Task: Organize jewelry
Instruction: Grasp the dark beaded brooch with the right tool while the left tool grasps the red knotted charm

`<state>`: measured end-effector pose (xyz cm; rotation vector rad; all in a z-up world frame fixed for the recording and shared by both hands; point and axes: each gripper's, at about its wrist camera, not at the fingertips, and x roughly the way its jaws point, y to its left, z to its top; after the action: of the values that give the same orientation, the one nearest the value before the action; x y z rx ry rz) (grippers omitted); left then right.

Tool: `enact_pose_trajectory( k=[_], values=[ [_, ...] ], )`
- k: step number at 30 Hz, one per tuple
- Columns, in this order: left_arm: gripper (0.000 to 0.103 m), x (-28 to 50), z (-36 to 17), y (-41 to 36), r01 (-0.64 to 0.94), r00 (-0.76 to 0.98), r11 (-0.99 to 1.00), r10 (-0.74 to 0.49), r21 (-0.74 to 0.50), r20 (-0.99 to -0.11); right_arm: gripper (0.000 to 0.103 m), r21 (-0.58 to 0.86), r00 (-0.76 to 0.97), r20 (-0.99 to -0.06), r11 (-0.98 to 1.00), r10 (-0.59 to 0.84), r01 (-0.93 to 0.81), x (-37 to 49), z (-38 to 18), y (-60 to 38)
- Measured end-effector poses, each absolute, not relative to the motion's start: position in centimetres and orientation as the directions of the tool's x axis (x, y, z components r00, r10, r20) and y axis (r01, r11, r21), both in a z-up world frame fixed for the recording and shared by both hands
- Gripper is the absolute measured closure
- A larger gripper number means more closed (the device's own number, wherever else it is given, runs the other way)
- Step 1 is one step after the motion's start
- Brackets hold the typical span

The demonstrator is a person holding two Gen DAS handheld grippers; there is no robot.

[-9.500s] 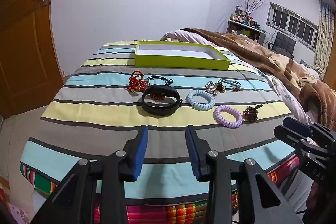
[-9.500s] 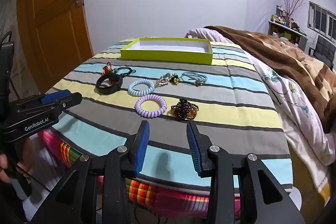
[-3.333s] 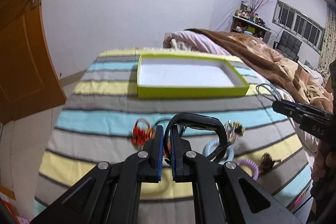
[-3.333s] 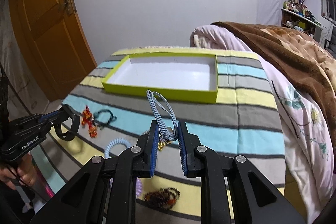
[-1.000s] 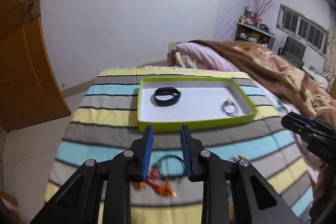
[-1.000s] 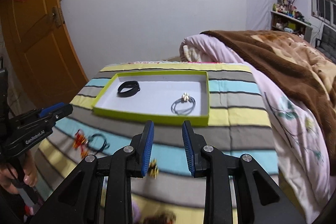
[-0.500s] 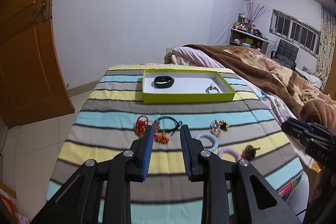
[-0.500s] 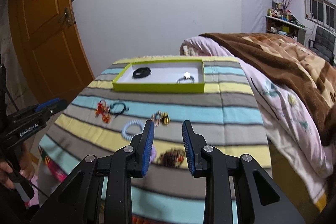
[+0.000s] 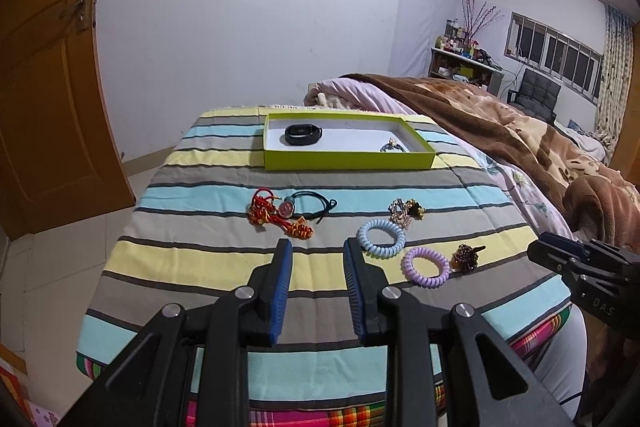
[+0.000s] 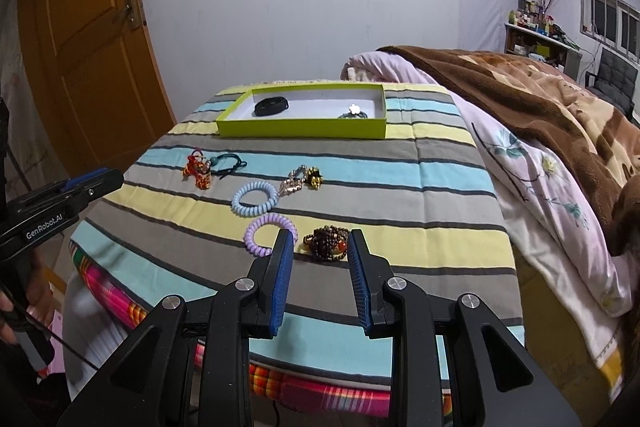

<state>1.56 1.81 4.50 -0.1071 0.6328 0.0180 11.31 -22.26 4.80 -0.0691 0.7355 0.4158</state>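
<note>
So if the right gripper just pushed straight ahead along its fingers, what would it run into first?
Most likely the brown beaded bracelet, which lies on the striped blanket right between the open fingers of the right gripper. The purple coil hair tie sits just left of that line. Depth is hard to judge here.

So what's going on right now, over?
Left gripper and right gripper open, empty. Black band and hair tie in green box; six pieces on the bedspread. Nothing in the way.
</note>
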Motion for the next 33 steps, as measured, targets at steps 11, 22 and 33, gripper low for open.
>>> enact_pose_trajectory(
  k=[11, 22, 33],
  values=[
    [0.072, 3.2, 2.6, 3.1, -0.066, 0.784, 0.993, -0.013, -0.103, -0.621, 0.074, 0.101, 0.598, -0.723, 0.909, 0.346, -0.404, 14.6, 0.7, -21.2],
    [0.065, 7.0, 0.9, 5.0, -0.108, 0.754, 0.986, -0.004, -0.13, -0.657, 0.073, 0.116, 0.56, -0.75, 0.902, 0.354, -0.415, 17.5, -1.5, -20.1],
    [0.065, 11.6, -1.3, 7.1, -0.189, 0.714, 0.972, 0.036, -0.143, -0.7, 0.064, 0.102, 0.547, -0.772, 0.913, 0.323, -0.396, 18.7, -2.2, -20.1]
  ],
)
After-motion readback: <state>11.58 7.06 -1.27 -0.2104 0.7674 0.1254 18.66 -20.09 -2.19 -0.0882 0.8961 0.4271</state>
